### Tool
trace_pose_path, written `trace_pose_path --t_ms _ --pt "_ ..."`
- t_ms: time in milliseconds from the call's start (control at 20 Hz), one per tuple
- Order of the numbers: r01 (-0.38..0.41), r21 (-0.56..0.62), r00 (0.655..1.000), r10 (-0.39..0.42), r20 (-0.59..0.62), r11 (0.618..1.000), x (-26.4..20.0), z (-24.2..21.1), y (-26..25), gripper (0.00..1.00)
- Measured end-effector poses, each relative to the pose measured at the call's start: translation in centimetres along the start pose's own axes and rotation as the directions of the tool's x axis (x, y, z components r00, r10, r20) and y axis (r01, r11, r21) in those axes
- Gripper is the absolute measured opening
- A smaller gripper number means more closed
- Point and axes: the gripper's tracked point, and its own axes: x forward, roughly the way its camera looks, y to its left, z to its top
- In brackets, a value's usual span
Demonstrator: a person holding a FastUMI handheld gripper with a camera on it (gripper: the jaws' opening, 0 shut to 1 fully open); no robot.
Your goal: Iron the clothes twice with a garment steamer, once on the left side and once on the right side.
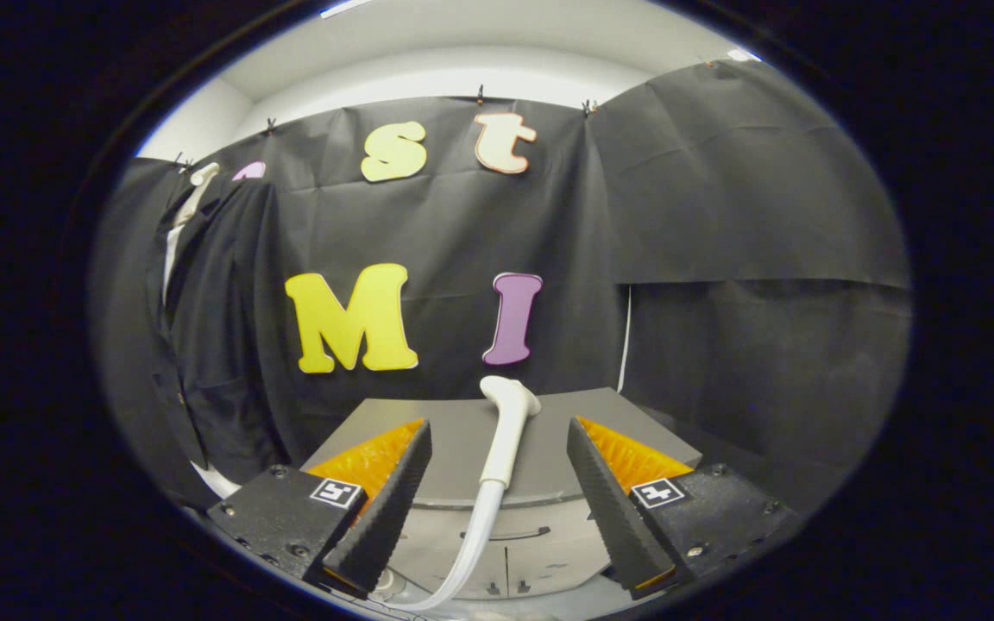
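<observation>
A white garment steamer head [507, 418] stands upright on the grey top of a cabinet [462, 435], its white hose [471, 552] curving down toward me. My gripper [497, 457] is open, its two fingers wide apart on either side of the steamer handle, which sits between and a little beyond them without touching either. A dark jacket [204, 345] over a white shirt hangs on a hanger against the booth wall, well off to the left of the fingers.
The cabinet has a pale front with drawer lines [506, 543] below its grey top. The black cloth wall stands right behind it. A white strip [625, 336] runs down the wall to the right of the steamer.
</observation>
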Motion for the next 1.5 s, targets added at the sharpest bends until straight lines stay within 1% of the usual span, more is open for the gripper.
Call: trace_pose_path --t_ms 250,500,650,850,950,1050,1100,1150,1200,1300,1500 --pt "-0.016 0.033 0.993 0.02 -0.119 0.999 6.7 -1.3 -1.5 0.99" --pt "-0.06 0.043 0.971 0.068 -0.231 0.997 12.3 -3.7 -1.3 0.99" --pt "-0.079 0.035 0.948 0.085 -0.305 0.996 15.4 -5.6 -1.1 0.99" --pt "-0.103 0.075 0.913 0.124 -0.388 0.992 18.1 -7.9 -1.2 0.98" --pt "-0.12 0.093 0.901 0.148 -0.408 0.988 19.1 -8.4 -1.0 0.94" --pt "-0.146 0.131 0.881 0.189 -0.434 0.981 19.3 -9.2 -0.3 0.89" --pt "-0.149 0.127 0.885 0.19 -0.425 0.981 19.5 -9.0 -0.2 0.82" --pt "-0.163 0.148 0.871 0.213 -0.444 0.975 19.4 -9.5 0.3 0.72" --pt "-0.162 0.144 0.881 0.209 -0.424 0.976 19.5 -9.4 0.3 0.63" --pt "-0.185 0.093 0.883 0.207 -0.421 0.978 19.8 -9.3 0.6 0.62" --pt "-0.203 0.104 0.888 0.228 -0.4 0.974 19.8 -9.2 0.9 0.61"
